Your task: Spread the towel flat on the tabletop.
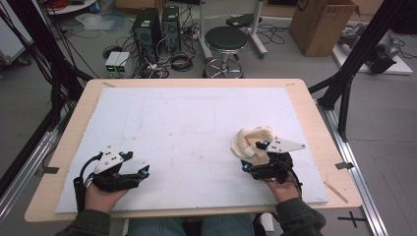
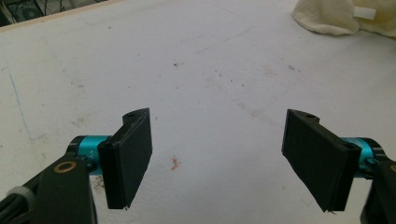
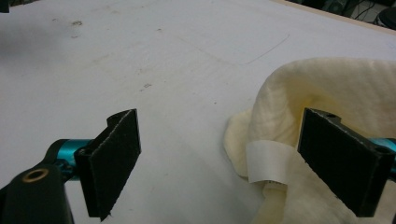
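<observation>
- While both hands rest near the front edge of the tabletop point(image 1: 64, 147), the high view shows the left gripper point(image 1: 140, 173) low over the white mat point(image 1: 187, 128) by the front left corner, well apart from the cream cloth point(image 1: 252, 140). That cloth lies crumpled on the mat in the right half, closer to the front edge than to the far one. The right gripper point(image 1: 253, 160) sits at the near side of the cloth, its grey plate over part of the fabric; from this height I cannot tell whether its jaws touch the cloth.
- Along the left gripper view, the left gripper point(image 2: 217, 158) has its jaws spread wide and released, with bare, lightly stained mat point(image 2: 196, 70) between them. The cloth point(image 2: 327, 18) shows at the upper right corner of this view, far beyond the jaws.
- Along the right gripper view, the right gripper point(image 3: 217, 161) also stands released, jaws wide apart. The cloth point(image 3: 327, 88) is heaped against the right-hand jaw, bulging up behind and around it, and its white label point(image 3: 266, 163) lies just beside that jaw's inner face. The other jaw stands clear over bare mat point(image 3: 163, 56), with open mat between it and the fabric, so nothing is clamped.
</observation>
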